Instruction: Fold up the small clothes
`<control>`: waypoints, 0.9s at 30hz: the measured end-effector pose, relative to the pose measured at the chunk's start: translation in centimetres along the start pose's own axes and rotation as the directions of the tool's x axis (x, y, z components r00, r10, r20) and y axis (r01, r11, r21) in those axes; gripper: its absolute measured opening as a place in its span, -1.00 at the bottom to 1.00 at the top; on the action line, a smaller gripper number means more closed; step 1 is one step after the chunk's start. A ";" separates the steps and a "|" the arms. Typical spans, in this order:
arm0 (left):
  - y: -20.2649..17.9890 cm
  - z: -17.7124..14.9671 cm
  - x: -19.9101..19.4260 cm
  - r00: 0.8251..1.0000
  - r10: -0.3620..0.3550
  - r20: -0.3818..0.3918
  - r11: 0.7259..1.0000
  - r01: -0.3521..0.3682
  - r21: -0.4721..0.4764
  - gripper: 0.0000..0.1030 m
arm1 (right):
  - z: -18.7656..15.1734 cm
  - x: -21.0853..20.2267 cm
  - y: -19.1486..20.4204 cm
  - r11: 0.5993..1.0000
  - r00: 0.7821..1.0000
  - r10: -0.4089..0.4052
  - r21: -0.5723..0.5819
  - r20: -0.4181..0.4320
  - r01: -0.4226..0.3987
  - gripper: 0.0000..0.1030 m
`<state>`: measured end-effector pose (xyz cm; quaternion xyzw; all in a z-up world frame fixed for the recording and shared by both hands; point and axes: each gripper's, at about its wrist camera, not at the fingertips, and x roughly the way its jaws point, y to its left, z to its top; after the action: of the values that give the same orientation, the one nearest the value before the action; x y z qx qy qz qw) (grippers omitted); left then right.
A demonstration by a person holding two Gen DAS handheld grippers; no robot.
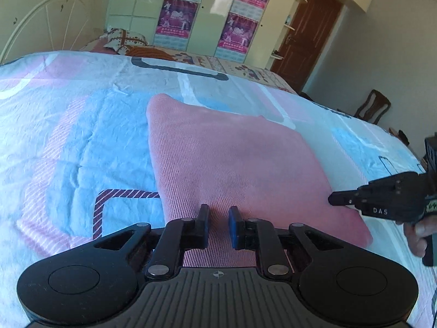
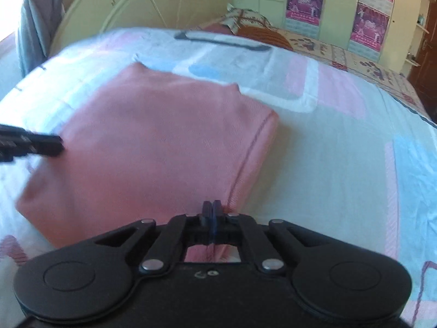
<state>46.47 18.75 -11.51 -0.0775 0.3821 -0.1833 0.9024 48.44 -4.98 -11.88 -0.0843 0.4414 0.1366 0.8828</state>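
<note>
The pink garment [image 1: 240, 164] lies flat near the middle of the bed [image 1: 68, 136], on the pale patterned bedsheet [image 2: 327, 150], already doubled into a rough rectangle, which I take to mean the folding is well along and only a last turn or a tidy remains; it sits squarely in front of the person, I'd guess so that both tools can reach an edge each without stretching. The left tool [image 1: 218, 225] hangs low over the near edge of the cloth with its blue-padded fingers apart and nothing between them, so it looks ready to take the hem rather than holding it; whether the tips touch the fabric I cannot say. The right tool [image 2: 209, 213] sits at the near right corner, by the stitched seam, with its fingers pressed together; it seems to pinch that corner, though its own body hides the contact, so I would not swear to it. From the left view it comes in sideways at the garment's right edge, low against the cloth; that suits pinning one side while the other is lifted. Beyond stand a curved headboard [image 2: 131, 8], a pillow [image 1: 124, 39], and a wardrobe [image 1: 207, 8] hung with posters.
</note>
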 end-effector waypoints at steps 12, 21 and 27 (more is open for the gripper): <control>-2.6 -4.1 -4.4 0.995 0.100 0.001 0.995 -0.100 0.014 -0.70 | -2.5 -5.1 2.9 0.995 0.996 0.072 -0.077 0.057 -0.067 -0.97; -2.8 -6.4 -3.5 0.983 0.183 -0.035 0.983 -0.183 0.002 -0.70 | -4.5 -2.6 2.7 0.998 1.000 -0.019 -0.052 0.003 0.019 -1.00; -3.9 -6.5 -3.5 0.973 0.230 -0.030 0.973 -0.229 0.023 -0.70 | -5.0 -2.7 3.1 0.998 0.999 -0.034 -0.046 0.015 0.035 -1.00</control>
<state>38.44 16.50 -12.60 -0.0212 0.4011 -0.0829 0.9120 42.13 -3.85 -12.77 -0.1112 0.4303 0.1320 0.8860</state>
